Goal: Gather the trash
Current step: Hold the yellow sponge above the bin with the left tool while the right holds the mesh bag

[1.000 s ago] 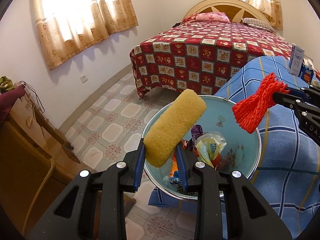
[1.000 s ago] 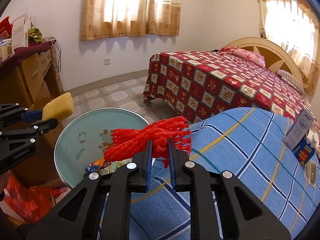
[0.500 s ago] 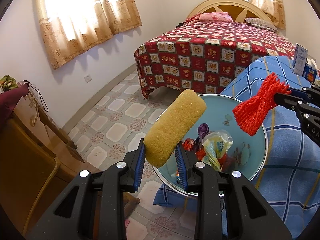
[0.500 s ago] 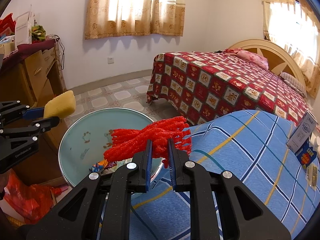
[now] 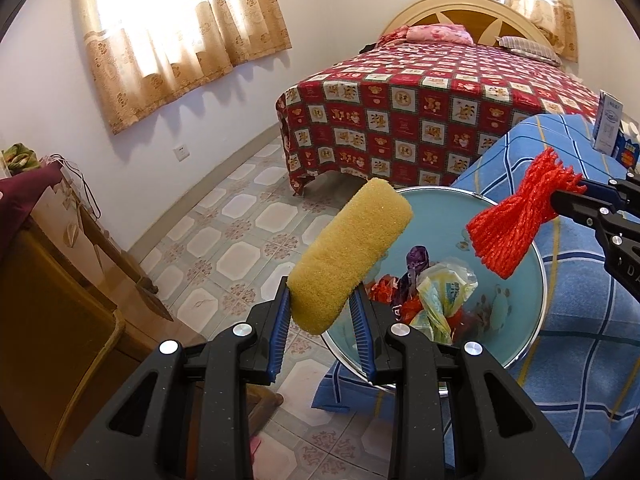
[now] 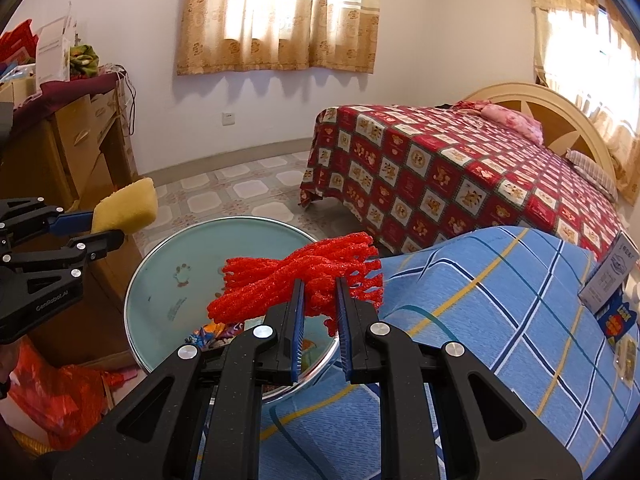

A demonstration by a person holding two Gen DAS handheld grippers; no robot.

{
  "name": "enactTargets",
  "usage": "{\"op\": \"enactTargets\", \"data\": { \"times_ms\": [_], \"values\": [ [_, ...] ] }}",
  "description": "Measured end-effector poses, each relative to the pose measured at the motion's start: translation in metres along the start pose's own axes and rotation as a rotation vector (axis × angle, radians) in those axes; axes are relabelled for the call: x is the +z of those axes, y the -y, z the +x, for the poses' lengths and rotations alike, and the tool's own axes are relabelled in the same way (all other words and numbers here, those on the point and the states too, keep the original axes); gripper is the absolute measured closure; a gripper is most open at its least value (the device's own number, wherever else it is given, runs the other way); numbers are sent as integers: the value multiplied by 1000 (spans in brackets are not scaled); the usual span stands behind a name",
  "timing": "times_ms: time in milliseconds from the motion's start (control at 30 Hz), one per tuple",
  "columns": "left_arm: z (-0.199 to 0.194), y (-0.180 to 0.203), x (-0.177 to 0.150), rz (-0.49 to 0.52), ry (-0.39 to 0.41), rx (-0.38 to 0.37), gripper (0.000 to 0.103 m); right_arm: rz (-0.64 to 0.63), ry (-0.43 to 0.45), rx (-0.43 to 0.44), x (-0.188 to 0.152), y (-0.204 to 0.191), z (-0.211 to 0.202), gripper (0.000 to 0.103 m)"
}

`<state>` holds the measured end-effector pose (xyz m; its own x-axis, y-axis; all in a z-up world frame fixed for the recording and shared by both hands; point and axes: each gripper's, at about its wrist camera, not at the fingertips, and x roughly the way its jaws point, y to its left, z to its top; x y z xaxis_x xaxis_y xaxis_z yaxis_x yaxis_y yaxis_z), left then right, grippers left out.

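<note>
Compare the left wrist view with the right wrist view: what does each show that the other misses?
Only the left wrist view shows the wrappers piled in the bin clearly.

Only the right wrist view shows the red bag on the floor beside the wooden dresser.

Both show the left gripper clamping the yellow sponge, the right gripper clamping the red foam net, the teal bin, the blue plaid cover and the bed.
</note>
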<state>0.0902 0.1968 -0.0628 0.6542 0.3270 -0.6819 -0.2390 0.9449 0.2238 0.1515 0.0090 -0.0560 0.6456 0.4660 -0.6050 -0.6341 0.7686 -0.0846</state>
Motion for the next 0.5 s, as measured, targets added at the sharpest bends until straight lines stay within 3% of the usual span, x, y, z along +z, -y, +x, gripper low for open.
{"op": "enactTargets", "data": {
  "times_ms": [500],
  "values": [
    [1,-5,0,-8,-2,-5,74,-10,-2,4,3,-4,2,87]
  ]
}}
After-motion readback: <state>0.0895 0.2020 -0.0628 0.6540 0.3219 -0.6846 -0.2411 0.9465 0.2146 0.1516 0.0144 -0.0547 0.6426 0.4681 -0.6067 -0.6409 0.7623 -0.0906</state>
